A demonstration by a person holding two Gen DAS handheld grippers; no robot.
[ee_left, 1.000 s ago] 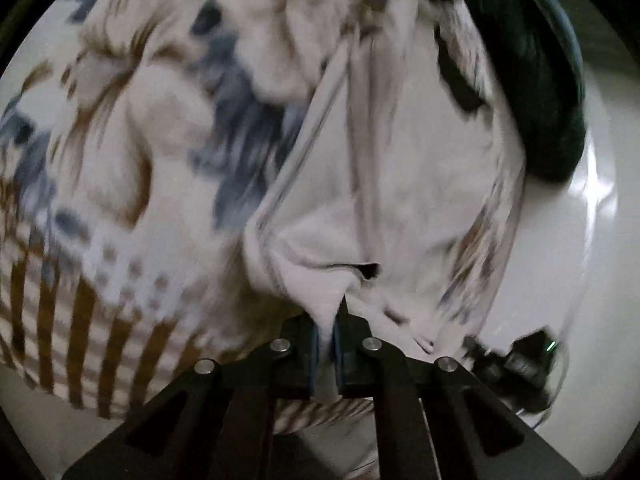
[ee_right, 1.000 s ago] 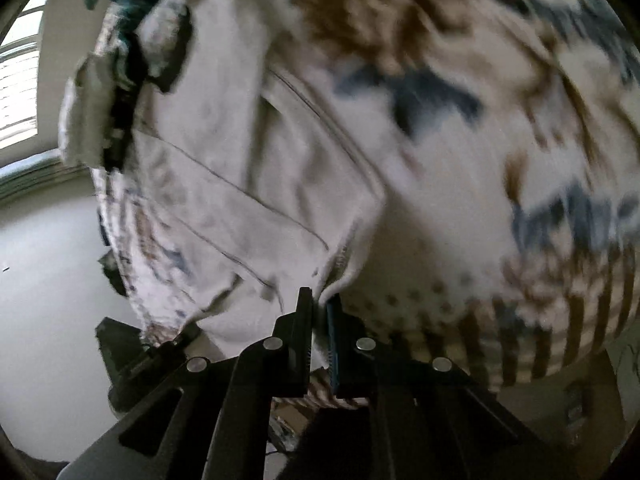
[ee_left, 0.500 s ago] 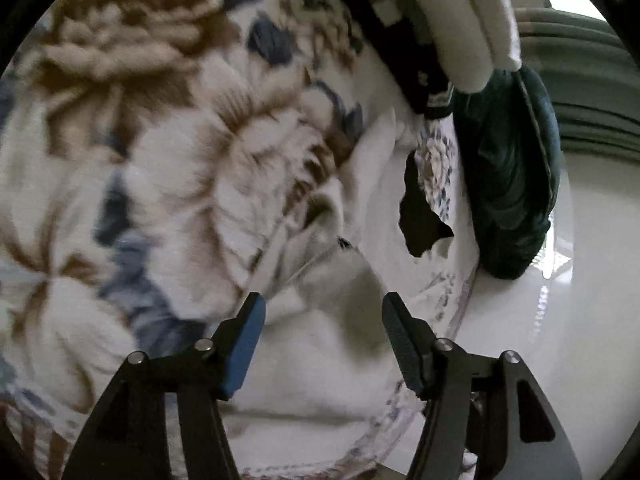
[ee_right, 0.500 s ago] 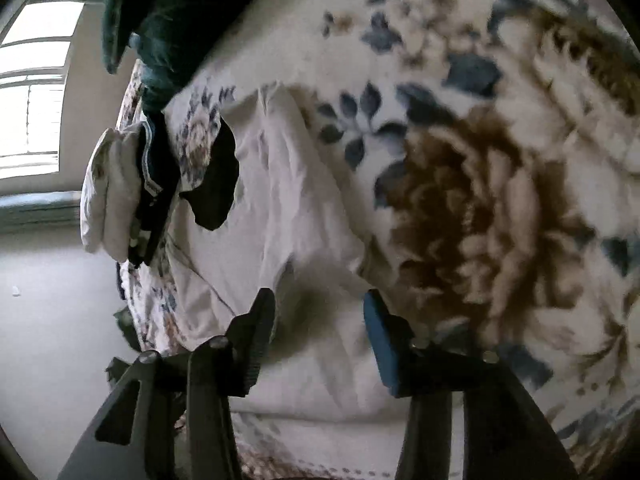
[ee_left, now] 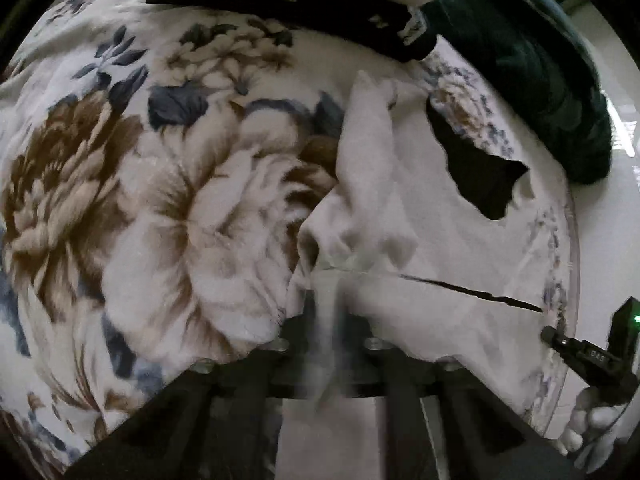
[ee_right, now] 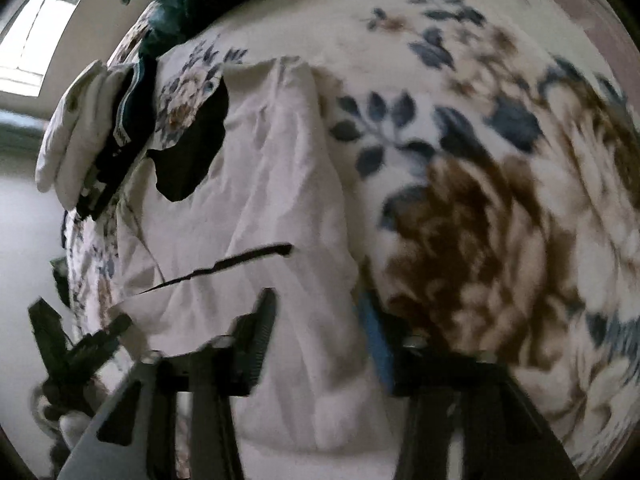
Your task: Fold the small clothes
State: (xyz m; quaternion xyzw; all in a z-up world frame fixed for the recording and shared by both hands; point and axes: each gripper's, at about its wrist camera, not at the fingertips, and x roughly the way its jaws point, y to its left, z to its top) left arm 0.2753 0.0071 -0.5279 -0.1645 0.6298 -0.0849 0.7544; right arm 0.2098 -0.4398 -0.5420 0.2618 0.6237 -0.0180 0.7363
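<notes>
A small white garment [ee_left: 408, 208] lies on a floral blanket [ee_left: 168, 200], with a dark neck opening [ee_left: 480, 176] and a thin dark slit [ee_left: 472, 290]. My left gripper [ee_left: 332, 320] is at its near edge; its jaws stand close together with white cloth between them, blurred. In the right wrist view the same garment [ee_right: 280, 200] lies under my right gripper [ee_right: 316, 328], whose jaws stand wide apart over the cloth, holding nothing.
Folded clothes, white [ee_right: 76, 136] and dark [ee_right: 128, 128], are stacked at the blanket's far edge. A dark green bundle [ee_left: 540, 80] lies beside them. The other gripper [ee_left: 592, 356] shows at the blanket's right edge, over white floor [ee_right: 24, 260].
Both grippers held the garment up, then let it down flat and opened. Now the left jaws have closed on the near edge again; the right stays open.
</notes>
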